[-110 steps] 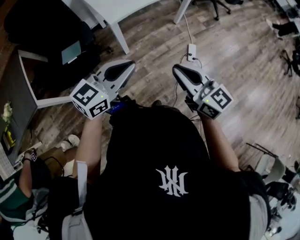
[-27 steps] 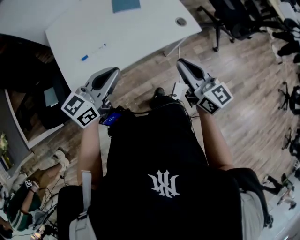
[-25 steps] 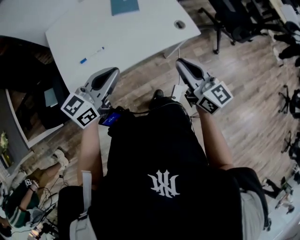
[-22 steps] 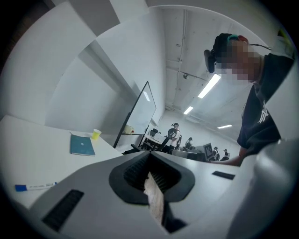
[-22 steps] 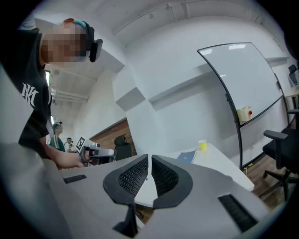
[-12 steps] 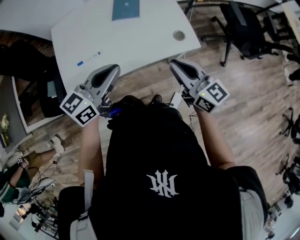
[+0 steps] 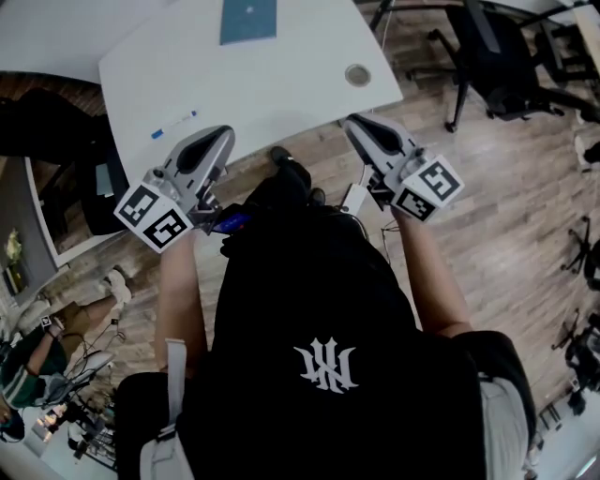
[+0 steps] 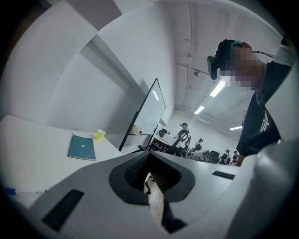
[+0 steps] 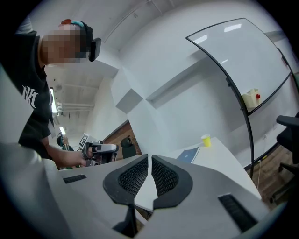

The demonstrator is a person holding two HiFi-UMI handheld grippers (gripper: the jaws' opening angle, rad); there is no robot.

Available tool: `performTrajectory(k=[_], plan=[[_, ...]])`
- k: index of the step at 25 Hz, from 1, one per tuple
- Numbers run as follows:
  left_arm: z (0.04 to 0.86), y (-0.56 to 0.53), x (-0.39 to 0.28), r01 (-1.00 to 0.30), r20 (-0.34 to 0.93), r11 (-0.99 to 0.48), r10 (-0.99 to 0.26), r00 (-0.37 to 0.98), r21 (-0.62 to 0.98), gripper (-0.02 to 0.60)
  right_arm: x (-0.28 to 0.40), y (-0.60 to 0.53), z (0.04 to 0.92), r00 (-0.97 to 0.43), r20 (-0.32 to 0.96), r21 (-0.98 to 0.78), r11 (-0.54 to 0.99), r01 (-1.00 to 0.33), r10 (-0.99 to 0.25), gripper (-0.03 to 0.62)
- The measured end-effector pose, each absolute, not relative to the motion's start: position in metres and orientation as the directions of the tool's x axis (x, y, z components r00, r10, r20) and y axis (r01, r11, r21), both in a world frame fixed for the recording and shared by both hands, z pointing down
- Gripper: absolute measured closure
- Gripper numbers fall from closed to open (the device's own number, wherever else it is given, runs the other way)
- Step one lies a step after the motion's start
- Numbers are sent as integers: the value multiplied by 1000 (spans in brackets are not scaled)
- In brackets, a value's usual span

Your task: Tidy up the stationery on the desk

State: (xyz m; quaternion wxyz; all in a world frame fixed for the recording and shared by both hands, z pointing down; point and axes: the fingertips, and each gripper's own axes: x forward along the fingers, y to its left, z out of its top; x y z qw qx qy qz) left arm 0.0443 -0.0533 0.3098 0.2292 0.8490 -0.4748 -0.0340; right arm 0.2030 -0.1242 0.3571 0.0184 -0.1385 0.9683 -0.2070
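Desk (image 7: 281, 89) edge lies just ahead of left tongs (image 7: 223, 137) and right tongs (image 7: 351, 123), both closed, empty.

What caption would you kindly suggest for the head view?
Person before a white desk with pen and notebook; left gripper and right gripper shut, empty.

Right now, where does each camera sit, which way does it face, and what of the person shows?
Head view: on the person's head, looking steeply down at the desk and floor; shows shirt, forearms, left gripper, right gripper.
Left gripper view: on that gripper, looking along shut jaws across the desk; torso at right.
Right gripper view: likewise; torso at left.
Shared: both gripper views show the notebook and yellow cup.
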Motion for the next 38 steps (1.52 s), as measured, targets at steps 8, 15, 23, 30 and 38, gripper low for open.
performTrajectory(k=[8, 15, 23, 30, 38], plan=[[321, -127, 25, -759, 123, -440, -823, 555, 480, 578, 192, -184, 366, -965, 84, -408, 874, -262, -250, 548], [330, -193, -8, -769, 163, -403, -827, 538, 497, 578, 158, -254, 364, -971, 101, -403, 883, -241, -218, 546], [341, -240, -67, -794, 276, -364, -798, 536, 488, 578, 116, -302, 372, -971, 142, -444, 864, -237, -193, 546], [377, -261, -92, -790, 309, -327, -790, 530, 519, 577, 81, -338, 388, -973, 164, -437, 872, -220, -163, 546], [392, -295, -145, -827, 341, -222, -833, 436, 517, 577, 7, -375, 398, -989, 149, -498, 862, -91, -18, 542]])
